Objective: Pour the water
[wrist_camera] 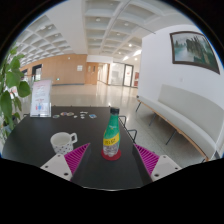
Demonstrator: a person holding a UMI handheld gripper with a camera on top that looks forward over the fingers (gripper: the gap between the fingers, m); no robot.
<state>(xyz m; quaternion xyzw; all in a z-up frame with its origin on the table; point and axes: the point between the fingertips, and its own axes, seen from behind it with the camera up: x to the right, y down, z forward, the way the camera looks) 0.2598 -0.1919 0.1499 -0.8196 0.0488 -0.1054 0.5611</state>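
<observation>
closing on the bottle (112,135) comes next: the gripper (110,156) is spread, the bottle standing between its fingers; squeeze squarely, then tip toward the cup (64,142) on the surface (40,150).

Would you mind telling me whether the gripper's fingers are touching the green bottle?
Apart. The gripper view shows the green bottle standing on the black table between the open fingers, with dark table visible at either side of it.
</observation>
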